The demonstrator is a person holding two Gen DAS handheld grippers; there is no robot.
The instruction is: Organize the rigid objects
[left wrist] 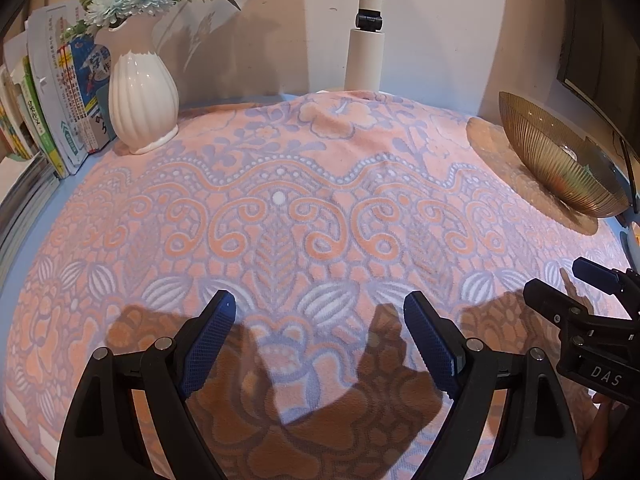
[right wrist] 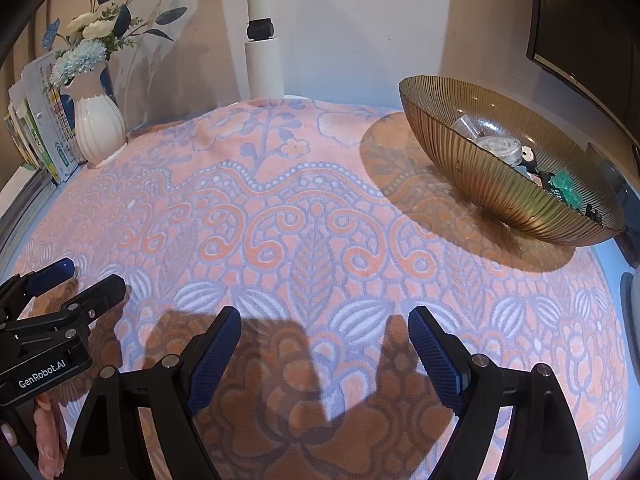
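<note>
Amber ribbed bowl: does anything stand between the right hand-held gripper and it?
Nothing visible does. Only bare patterned cloth lies between the open, empty right hand-held gripper and the amber ribbed bowl, which stands ahead to its right and holds small items.

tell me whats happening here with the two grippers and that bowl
A person holds a gripper in each hand above a patterned cloth. The left gripper and right gripper are both open and hold nothing. Several small items already sit in the ribbed amber bowl at the right. A white vase of flowers and some books stand at the back left.
</note>
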